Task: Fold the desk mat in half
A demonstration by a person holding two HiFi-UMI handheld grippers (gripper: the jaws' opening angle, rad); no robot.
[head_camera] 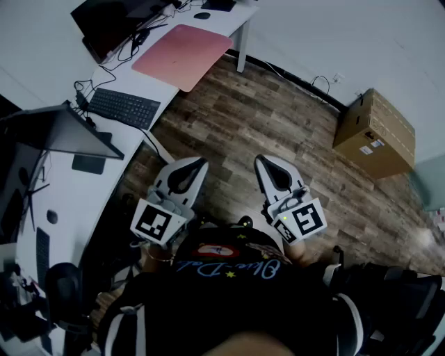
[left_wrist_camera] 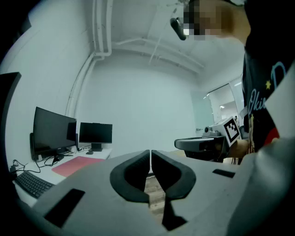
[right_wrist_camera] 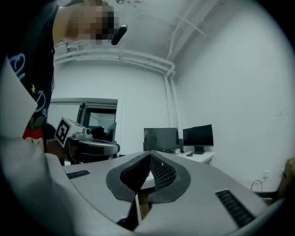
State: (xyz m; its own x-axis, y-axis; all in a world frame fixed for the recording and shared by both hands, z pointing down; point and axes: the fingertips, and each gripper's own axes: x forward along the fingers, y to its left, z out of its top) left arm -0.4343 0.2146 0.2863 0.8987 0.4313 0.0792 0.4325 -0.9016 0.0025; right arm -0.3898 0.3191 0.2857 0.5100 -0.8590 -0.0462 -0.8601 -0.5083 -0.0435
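The pink desk mat (head_camera: 183,53) lies flat on the far end of the white desk (head_camera: 125,135), with one corner over the desk's edge. In the left gripper view the desk mat (left_wrist_camera: 76,165) shows far off at the lower left. My left gripper (head_camera: 197,164) and right gripper (head_camera: 263,163) are held close to the person's body, above the wooden floor and well short of the mat. Both are shut with nothing between the jaws, the left gripper (left_wrist_camera: 150,153) and the right gripper (right_wrist_camera: 150,156) each with tips touching.
On the desk stand a black keyboard (head_camera: 124,107), a monitor (head_camera: 115,19), a mouse (head_camera: 201,15) and loose cables. A second screen (head_camera: 59,132) is at the near left. A cardboard box (head_camera: 375,132) sits on the wooden floor (head_camera: 264,118) at the right.
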